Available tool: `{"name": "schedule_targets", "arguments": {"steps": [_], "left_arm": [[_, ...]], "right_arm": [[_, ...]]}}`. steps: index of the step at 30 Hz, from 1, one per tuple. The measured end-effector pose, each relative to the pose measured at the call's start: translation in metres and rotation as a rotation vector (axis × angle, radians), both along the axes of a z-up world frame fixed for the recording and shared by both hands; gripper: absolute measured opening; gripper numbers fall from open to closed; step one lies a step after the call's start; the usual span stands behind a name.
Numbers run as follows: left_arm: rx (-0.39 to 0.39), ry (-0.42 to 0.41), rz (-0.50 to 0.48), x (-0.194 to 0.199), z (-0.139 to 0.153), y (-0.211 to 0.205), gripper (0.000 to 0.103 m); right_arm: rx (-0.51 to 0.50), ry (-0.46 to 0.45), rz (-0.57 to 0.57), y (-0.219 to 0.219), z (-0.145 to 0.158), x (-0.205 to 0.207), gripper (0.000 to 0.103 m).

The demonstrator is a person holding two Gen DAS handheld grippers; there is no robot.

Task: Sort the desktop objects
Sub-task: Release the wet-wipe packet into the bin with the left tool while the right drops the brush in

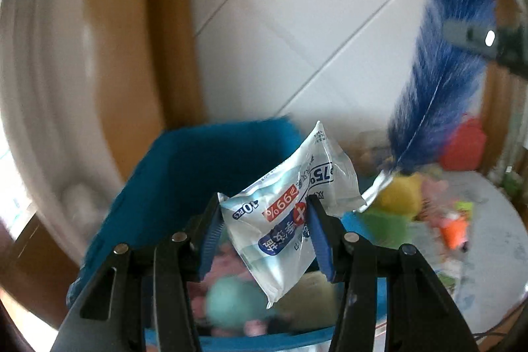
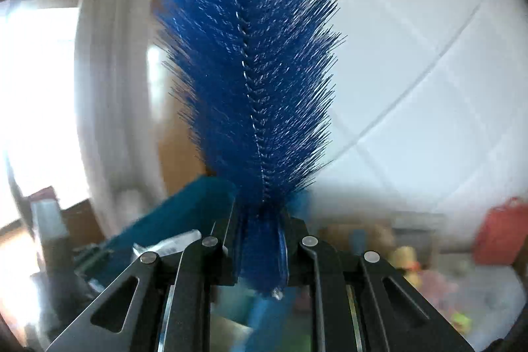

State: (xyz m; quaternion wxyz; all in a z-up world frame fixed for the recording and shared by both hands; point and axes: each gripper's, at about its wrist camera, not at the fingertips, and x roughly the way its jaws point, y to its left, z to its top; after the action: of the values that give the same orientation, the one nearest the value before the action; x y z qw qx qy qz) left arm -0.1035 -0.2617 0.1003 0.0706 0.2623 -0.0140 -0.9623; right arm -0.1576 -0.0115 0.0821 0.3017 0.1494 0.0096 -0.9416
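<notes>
1. The left gripper (image 1: 264,220) is closed partway, its blue-padded fingers (image 1: 318,240) pinching a white and pale blue plastic packet of wet wipes (image 1: 290,207) with a red label; the packet hangs tilted between them, above a blue fabric storage bin (image 1: 198,160).
2. The right gripper (image 2: 260,240) is clamped nearly closed on the base of a blue bristle brush with a twisted wire core (image 2: 250,71), which stands upright beyond the fingers.
3. The left wrist view shows blurred soft objects inside the bin and a grey tabletop (image 1: 488,240) strewn with small colourful items; the brush (image 1: 439,65) appears at right.
4. The right wrist view shows the bin (image 2: 184,210) at lower left, a curtained window (image 2: 49,88) and a red container (image 2: 501,230).
</notes>
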Motion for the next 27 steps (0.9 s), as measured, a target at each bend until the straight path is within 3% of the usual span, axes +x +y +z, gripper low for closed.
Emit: {"name": "schedule_targets", "arguments": {"steps": [5,9,12,14,15,17,19,21,23,27], "left_arm": [[0.036,-0.126,0.11,-0.018,-0.043,-0.063,0.048],[0.054,-0.188,0.147,-0.023,-0.065,-0.084,0.05],[0.072,-0.217,0.175,-0.026,-0.076,-0.097,0.066],[0.073,-0.221,0.193,-0.023,-0.079,-0.101,0.086],[0.069,-0.222,0.204,-0.02,-0.08,-0.103,0.088],[0.067,-0.227,0.22,-0.018,-0.081,-0.107,0.095],[0.067,-0.226,0.226,-0.015,-0.083,-0.107,0.095],[0.069,-0.222,0.229,-0.012,-0.082,-0.109,0.095],[0.074,-0.217,0.23,-0.008,-0.08,-0.108,0.095],[0.081,-0.197,0.209,-0.003,-0.08,-0.1,0.095]], "right_arm": [[0.023,-0.096,0.086,-0.041,-0.046,-0.029,0.017],[0.123,-0.125,0.133,-0.091,-0.072,-0.037,0.018],[0.191,-0.176,0.149,-0.126,-0.084,-0.052,0.025],[0.241,-0.221,0.155,-0.148,-0.094,-0.065,0.037],[0.263,-0.246,0.167,-0.162,-0.097,-0.071,0.046],[0.304,-0.283,0.19,-0.182,-0.108,-0.078,0.077],[0.336,-0.289,0.206,-0.198,-0.11,-0.072,0.086],[0.341,-0.293,0.217,-0.207,-0.103,-0.069,0.087],[0.328,-0.288,0.215,-0.196,-0.097,-0.072,0.095],[0.287,-0.277,0.165,-0.194,-0.057,-0.06,0.101]]}}
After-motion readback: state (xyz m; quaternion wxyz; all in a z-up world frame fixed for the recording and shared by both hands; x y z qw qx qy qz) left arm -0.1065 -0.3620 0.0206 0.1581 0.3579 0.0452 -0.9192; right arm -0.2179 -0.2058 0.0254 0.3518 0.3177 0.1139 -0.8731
